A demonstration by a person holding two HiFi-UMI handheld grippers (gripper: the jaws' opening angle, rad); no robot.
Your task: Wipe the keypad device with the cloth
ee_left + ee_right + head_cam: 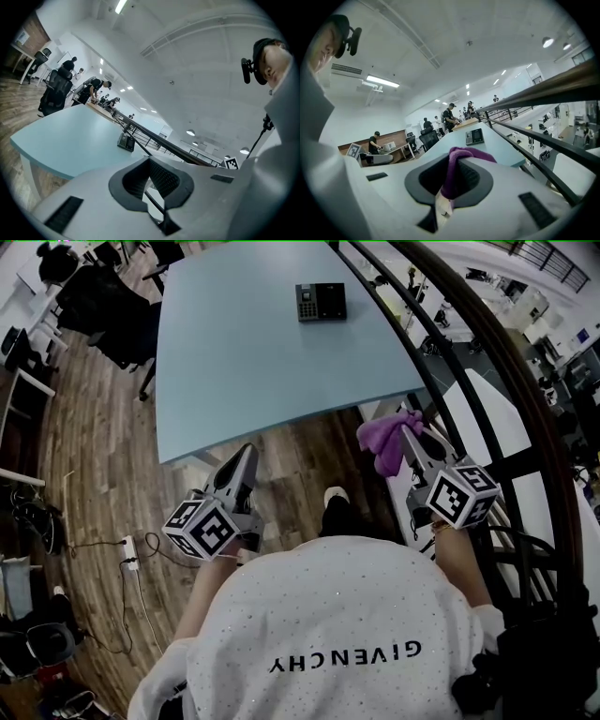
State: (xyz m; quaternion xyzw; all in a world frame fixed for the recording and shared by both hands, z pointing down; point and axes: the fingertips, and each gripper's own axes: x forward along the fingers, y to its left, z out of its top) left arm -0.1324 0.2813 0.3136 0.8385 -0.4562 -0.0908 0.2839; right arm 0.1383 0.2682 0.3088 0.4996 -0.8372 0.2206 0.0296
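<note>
**Cloth in hand, keypad yet to be reached**

Head view: the person stands back from the pale blue bench [253,371], with the keypad device [321,302] lying near its far edge, well apart from both tools. The right hand-held gripper [413,438] carries the purple cloth [386,441] bunched at its tip, off the bench's near corner. The left hand-held gripper [242,465] hangs over the wood floor.

Left gripper view: its jaws are pressed together with nothing between them.

Right gripper view: the jaws pinch a fold of the cloth, with the device far ahead on the bench.

Wiping has not begun. This appears to be the approach step, and the next move calls for carrying the cloth forward and down onto the device's face.
</note>
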